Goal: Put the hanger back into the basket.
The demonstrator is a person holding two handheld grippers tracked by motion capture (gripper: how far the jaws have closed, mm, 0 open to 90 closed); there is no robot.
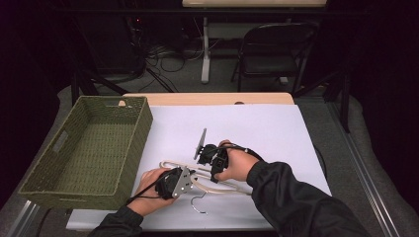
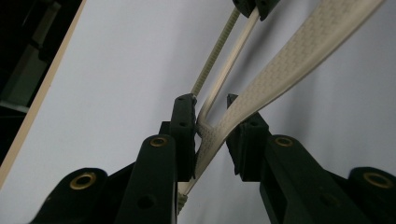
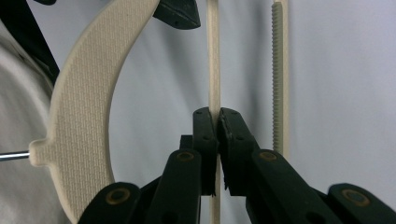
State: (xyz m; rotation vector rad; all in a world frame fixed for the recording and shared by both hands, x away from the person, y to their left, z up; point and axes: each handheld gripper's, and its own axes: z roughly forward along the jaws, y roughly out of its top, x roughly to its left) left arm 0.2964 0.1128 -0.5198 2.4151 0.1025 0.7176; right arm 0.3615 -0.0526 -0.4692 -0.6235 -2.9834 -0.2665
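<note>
A cream plastic hanger lies flat on the white sheet, its metal hook pointing toward me. My left gripper lies low at the hanger's middle. In the left gripper view its jaws stand on either side of the textured shoulder band, with both pads touching it. My right gripper comes in from the far side. Its jaws are shut on the thin inner rod, with the ribbed bar just to the right and the curved shoulder to the left.
A green woven basket stands empty on the left of the table. Behind the table are a folding chair, a table leg and floor cables. White sheet stretches to the right and rear of the hanger.
</note>
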